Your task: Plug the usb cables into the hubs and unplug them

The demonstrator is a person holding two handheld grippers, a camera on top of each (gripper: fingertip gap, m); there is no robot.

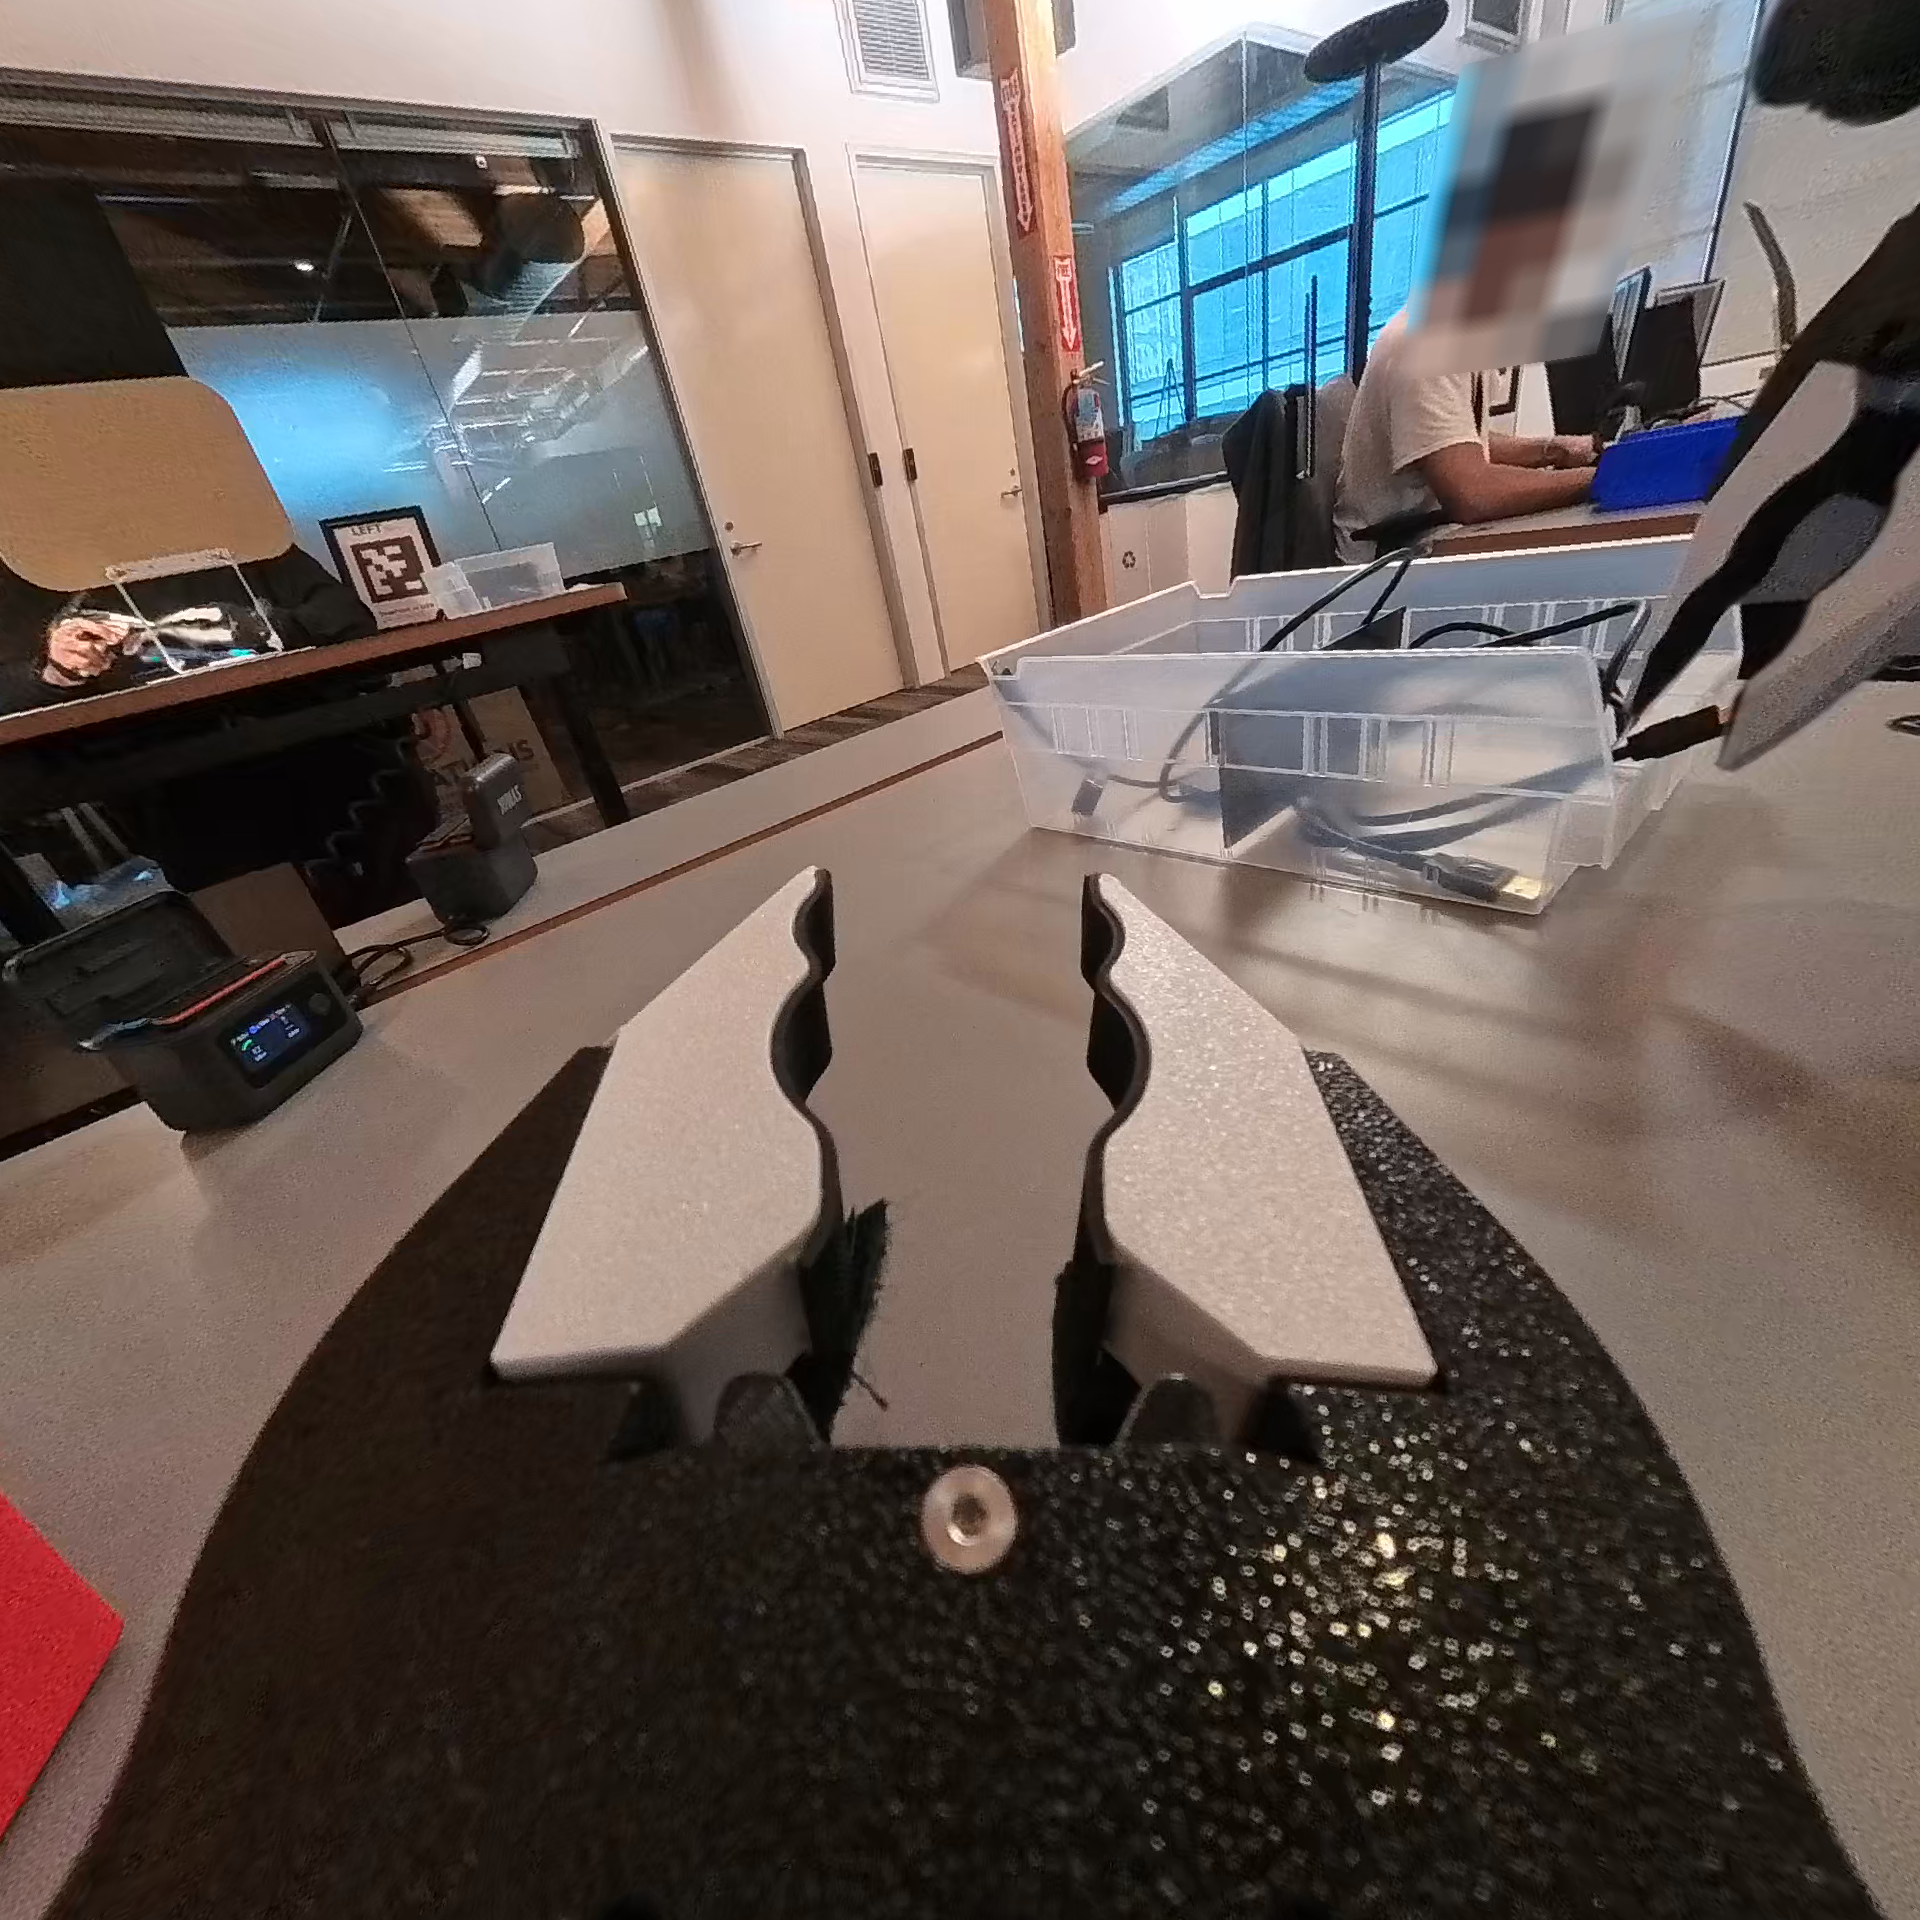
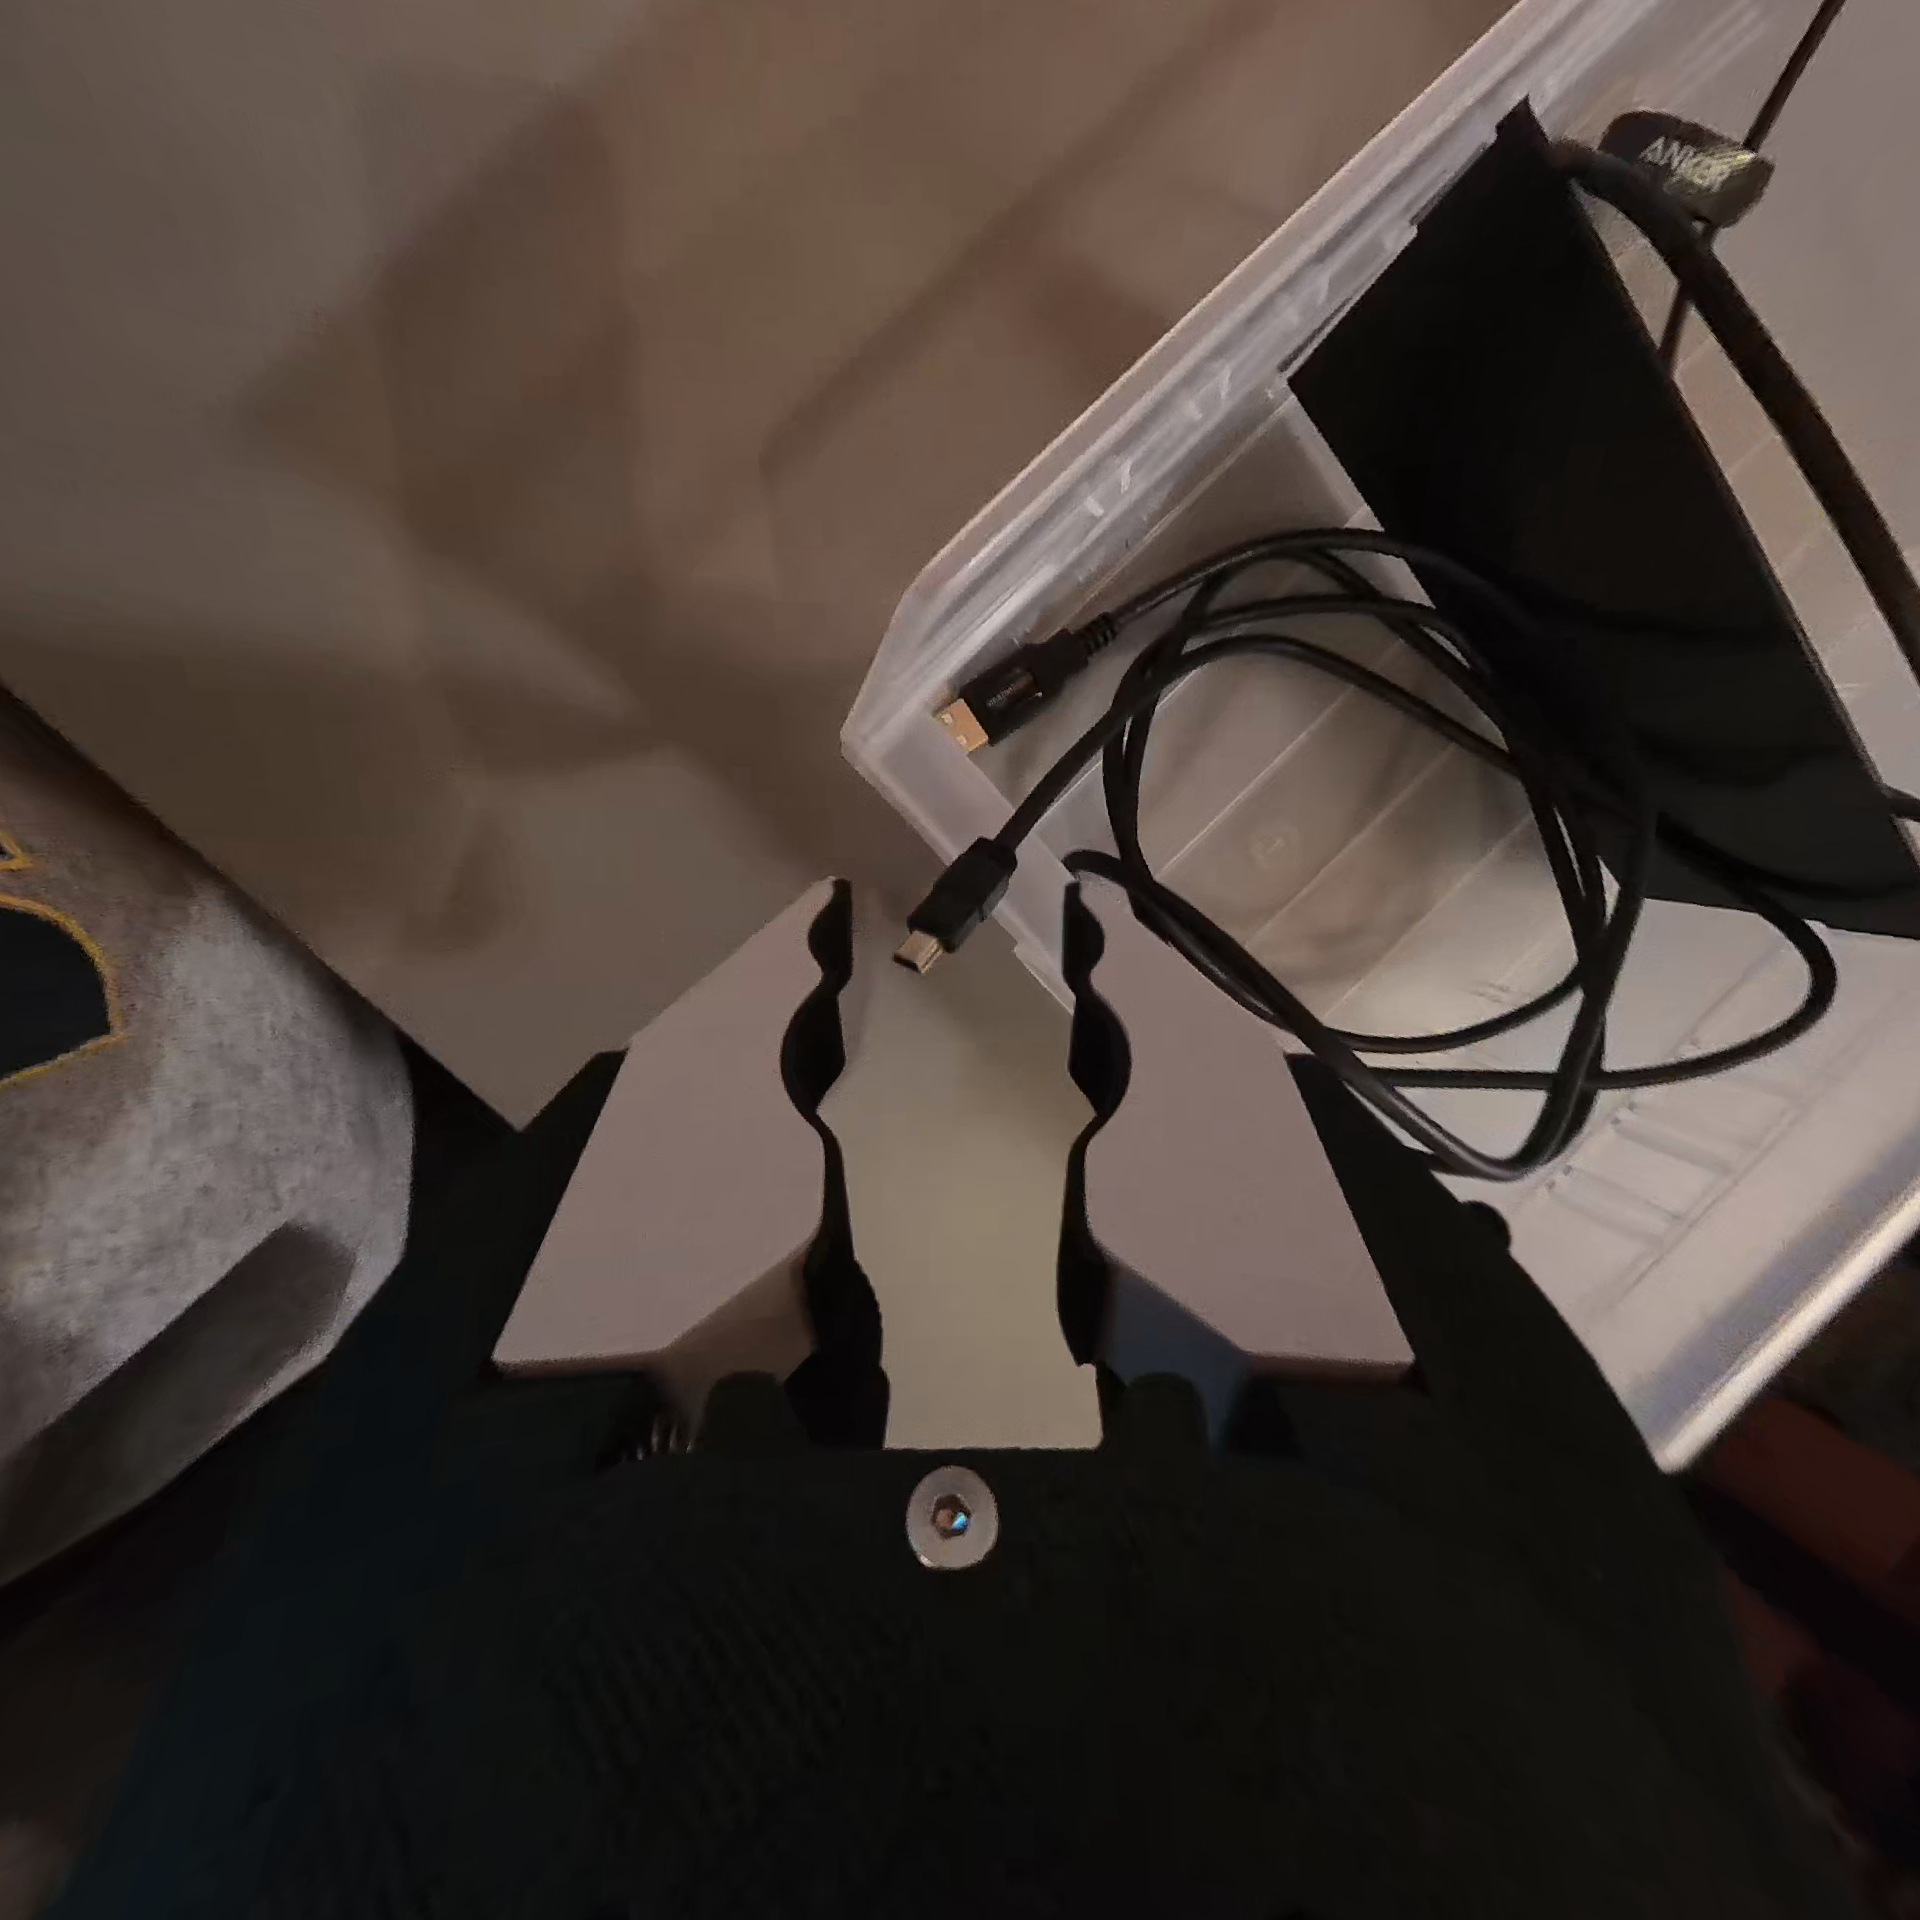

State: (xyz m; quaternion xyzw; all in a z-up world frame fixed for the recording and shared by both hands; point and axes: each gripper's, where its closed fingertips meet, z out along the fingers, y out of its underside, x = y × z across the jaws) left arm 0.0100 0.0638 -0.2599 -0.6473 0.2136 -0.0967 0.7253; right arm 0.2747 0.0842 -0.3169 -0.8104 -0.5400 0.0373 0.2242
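Note:
A clear plastic bin (image 2: 1039, 488) stands on the grey table and holds a coiled black USB cable (image 2: 1538, 935). The cable's gold-tipped USB-A plug (image 2: 997, 694) lies in the bin's corner. Its small plug (image 2: 940, 920) hangs over the bin's rim. My right gripper (image 2: 956, 914) is open above that corner, with the small plug between its fingertips and not clamped. A black flat panel (image 2: 1558, 499) stands upright in the bin. My left gripper (image 1: 956, 914) is open and empty over bare table, to the left of the bin (image 1: 1299, 769). The right gripper (image 1: 1688, 717) shows there at the bin's right end.
A black power unit with a lit screen (image 1: 249, 1039) sits at the table's left edge, and a red flat piece (image 1: 42, 1683) at the lower left. People sit at desks beyond the table. Grey clothing (image 2: 156, 1091) fills the right wrist view's left side. My hands' fingertips stand some 30 cm from each other.

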